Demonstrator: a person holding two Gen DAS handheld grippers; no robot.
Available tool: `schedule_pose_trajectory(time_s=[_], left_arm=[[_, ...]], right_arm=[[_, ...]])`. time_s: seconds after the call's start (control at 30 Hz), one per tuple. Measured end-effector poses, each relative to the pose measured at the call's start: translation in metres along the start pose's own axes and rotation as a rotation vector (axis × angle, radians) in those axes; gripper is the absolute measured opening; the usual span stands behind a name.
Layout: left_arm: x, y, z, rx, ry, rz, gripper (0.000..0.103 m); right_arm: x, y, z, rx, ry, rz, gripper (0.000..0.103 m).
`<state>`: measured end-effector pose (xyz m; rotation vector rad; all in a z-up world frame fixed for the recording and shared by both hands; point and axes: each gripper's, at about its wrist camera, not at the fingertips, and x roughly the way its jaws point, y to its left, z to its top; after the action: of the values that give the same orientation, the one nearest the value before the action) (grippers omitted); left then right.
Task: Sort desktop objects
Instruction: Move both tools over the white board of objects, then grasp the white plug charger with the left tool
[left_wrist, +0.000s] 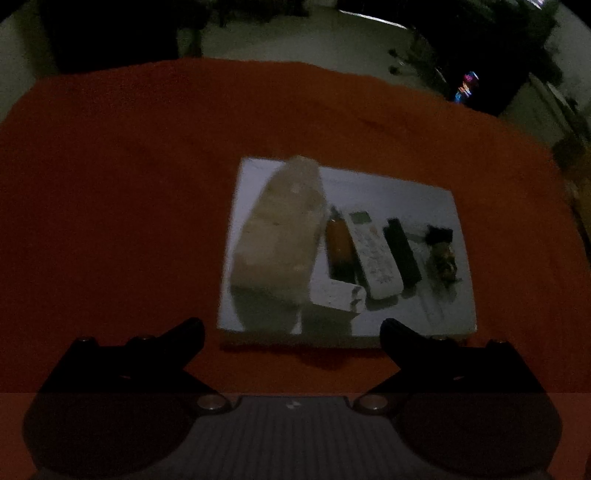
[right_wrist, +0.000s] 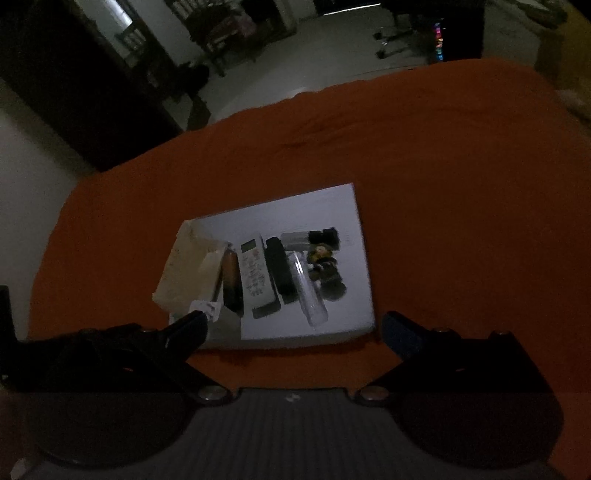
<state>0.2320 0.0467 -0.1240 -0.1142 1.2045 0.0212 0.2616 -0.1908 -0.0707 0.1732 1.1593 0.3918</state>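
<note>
On white board (left_wrist: 388, 192): remote (left_wrist: 373, 254), bottle (left_wrist: 338, 243); both claws empty, wide

Your table (left_wrist: 129, 184) wears a plain orange-red cloth, and on it lies a pale white board (left_wrist: 388, 192). At the board's left end you have a cream-beige bag (left_wrist: 277, 236), translucent in places. Just right of the bag sits an amber-brown bottle (left_wrist: 339, 245), then a white remote (left_wrist: 375, 258) with a greyish screen and rows of small dark-marked buttons, then a plain black remote (left_wrist: 402, 254). At the board's right end you see a dark, mottled brown-and-yellowish figure (left_wrist: 441, 258). Your tongs (left_wrist: 291, 334) are black, their base grey with fine ribbed stripes.
</note>
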Motion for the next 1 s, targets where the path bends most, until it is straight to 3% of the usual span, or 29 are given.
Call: schedule_pose_trajectory(time_s=[0.2,0.27,0.43,0.5,0.73,0.8,0.97,1.0], left_arm=[[0.042,-0.030,-0.004,0.144,0.008,-0.027,0.102],[0.054,-0.041,-0.009,0.189,0.012,-0.024,0.102],[0.084,-0.054,-0.015,0.235,0.029,-0.004,0.100],[0.092,-0.055,-0.016,0.227,0.053,-0.010,0.099],[0.098,-0.050,-0.012,0.184,0.060,-0.025,0.099],[0.099,-0.048,-0.010,0.182,0.062,-0.022,0.090],[0.105,-0.046,-0.005,0.192,0.053,-0.037,0.089],[0.106,-0.047,-0.004,0.203,0.050,-0.035,0.084]], right_arm=[[0.076,0.001,0.020,-0.061,0.071,-0.023,0.100],[0.099,-0.001,0.022,-0.096,0.099,-0.056,0.094],[0.150,-0.014,0.017,-0.106,0.182,-0.078,0.066],[0.163,-0.014,0.012,-0.119,0.210,-0.079,0.062],[0.180,-0.007,0.002,-0.172,0.242,-0.072,0.059],[0.184,-0.004,0.003,-0.184,0.245,-0.075,0.059],[0.197,0.004,0.004,-0.213,0.251,-0.105,0.059],[0.199,0.004,0.003,-0.213,0.255,-0.109,0.059]])
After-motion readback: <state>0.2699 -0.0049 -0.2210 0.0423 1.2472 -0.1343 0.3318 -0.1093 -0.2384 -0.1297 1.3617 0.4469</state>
